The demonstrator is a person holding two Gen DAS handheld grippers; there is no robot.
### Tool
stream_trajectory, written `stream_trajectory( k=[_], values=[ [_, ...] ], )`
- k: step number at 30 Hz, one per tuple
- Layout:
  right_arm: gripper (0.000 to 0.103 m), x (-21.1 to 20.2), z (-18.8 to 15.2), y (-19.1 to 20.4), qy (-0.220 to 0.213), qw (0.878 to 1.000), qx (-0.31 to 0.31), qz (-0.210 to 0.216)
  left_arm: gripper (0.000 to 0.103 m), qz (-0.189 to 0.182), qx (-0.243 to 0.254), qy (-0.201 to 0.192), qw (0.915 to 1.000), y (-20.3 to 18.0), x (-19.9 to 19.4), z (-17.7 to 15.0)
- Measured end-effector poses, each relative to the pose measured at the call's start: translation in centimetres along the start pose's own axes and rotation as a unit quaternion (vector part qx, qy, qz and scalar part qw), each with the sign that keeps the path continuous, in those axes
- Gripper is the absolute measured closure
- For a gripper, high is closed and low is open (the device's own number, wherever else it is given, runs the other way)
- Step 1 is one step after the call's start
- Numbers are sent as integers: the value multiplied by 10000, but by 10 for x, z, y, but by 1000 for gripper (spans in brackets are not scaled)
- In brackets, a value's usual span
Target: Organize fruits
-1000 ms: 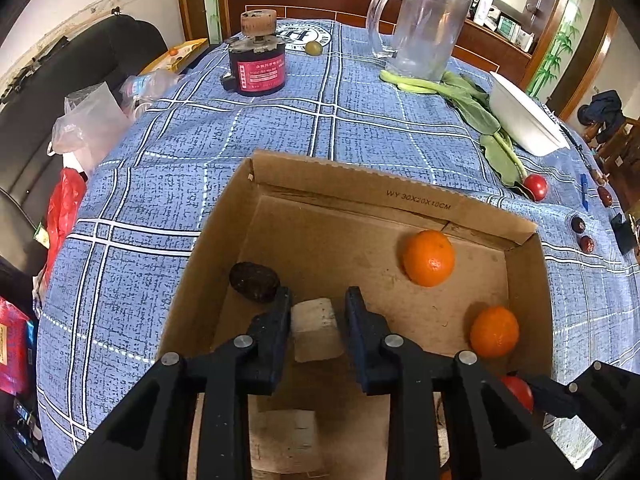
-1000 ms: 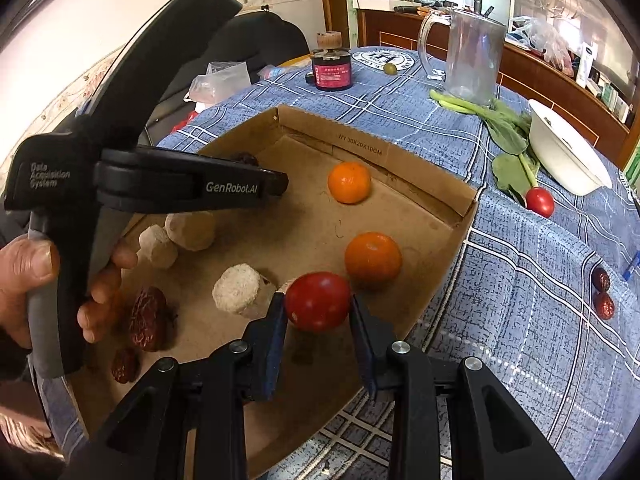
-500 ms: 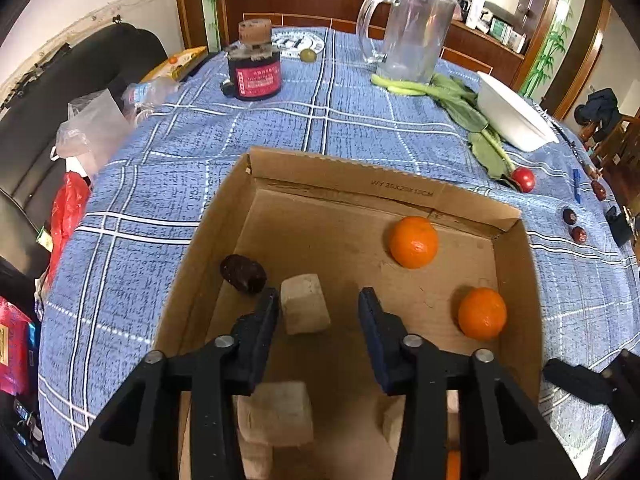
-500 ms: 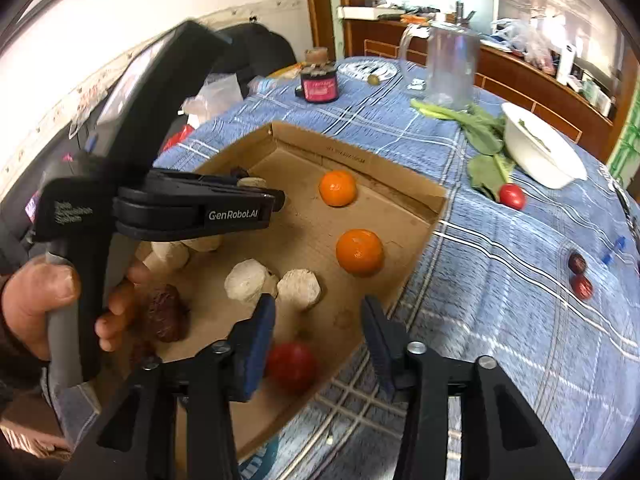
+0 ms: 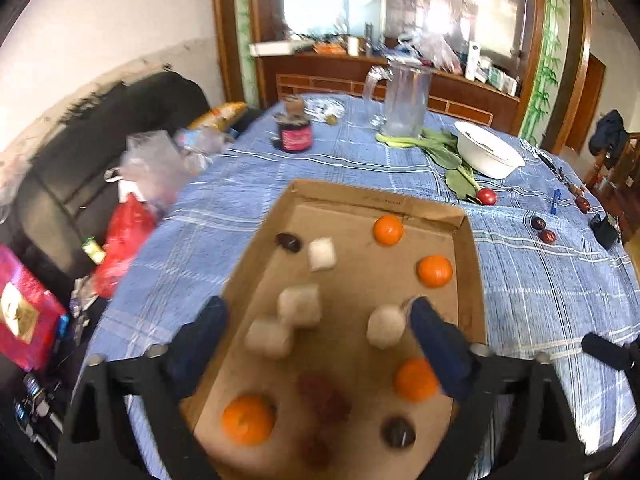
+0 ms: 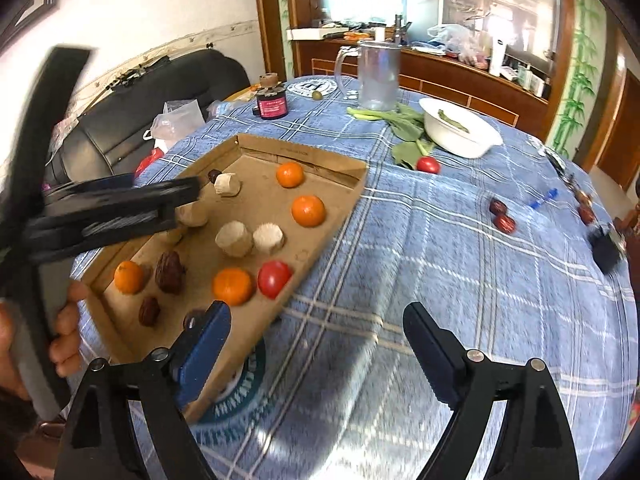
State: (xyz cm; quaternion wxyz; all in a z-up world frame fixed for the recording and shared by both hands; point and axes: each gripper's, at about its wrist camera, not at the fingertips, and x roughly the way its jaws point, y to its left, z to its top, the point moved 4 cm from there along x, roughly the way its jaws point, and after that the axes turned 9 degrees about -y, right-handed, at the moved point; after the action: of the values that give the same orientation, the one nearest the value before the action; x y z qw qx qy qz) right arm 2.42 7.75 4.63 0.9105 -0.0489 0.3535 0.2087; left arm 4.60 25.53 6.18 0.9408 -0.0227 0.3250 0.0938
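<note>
Both of our grippers have pulled back and spread since a second ago: then the left one straddled a pale block and the right one pinched a red tomato, and now each stands wide open and holds nothing. Our left gripper hovers over the cardboard box, its fingers framing the pale blocks on the box floor without touching them. Our right gripper hangs over the near right corner of the box and the blue checked cloth of the counter. That tomato now lies inside the box against its right wall, touching an orange on its left. We count three more oranges in the box: two near the far right end and one at the near left, beside a wrinkled red date. Outside the box, on the cloth, we see another tomato at the tip of the leafy greens, just beside the white bowl, and two dates well apart to the right. A glass pitcher stands at the far side.
</note>
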Motion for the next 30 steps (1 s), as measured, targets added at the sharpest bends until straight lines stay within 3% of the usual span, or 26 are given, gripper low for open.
stream_trajectory(
  k=[5,8,14,21,30],
  values=[
    [8,-32,-29,6,-262,9996,19,-49,0,212,-373,465,9980,16,-42,-50],
    [8,-51,-46,20,-438,9986,-260,-118,0,418,-594,458,9963,23,-64,-76],
    [8,-75,-60,35,-579,9966,-497,-318,0,714,-498,570,9946,30,-85,-92],
    [8,-82,-67,34,-567,9961,-13,-673,0,519,-826,-4,9952,46,-105,-103],
    [8,-82,-72,43,-512,9946,196,-884,0,256,-262,-186,9992,39,-112,-111]
  ],
)
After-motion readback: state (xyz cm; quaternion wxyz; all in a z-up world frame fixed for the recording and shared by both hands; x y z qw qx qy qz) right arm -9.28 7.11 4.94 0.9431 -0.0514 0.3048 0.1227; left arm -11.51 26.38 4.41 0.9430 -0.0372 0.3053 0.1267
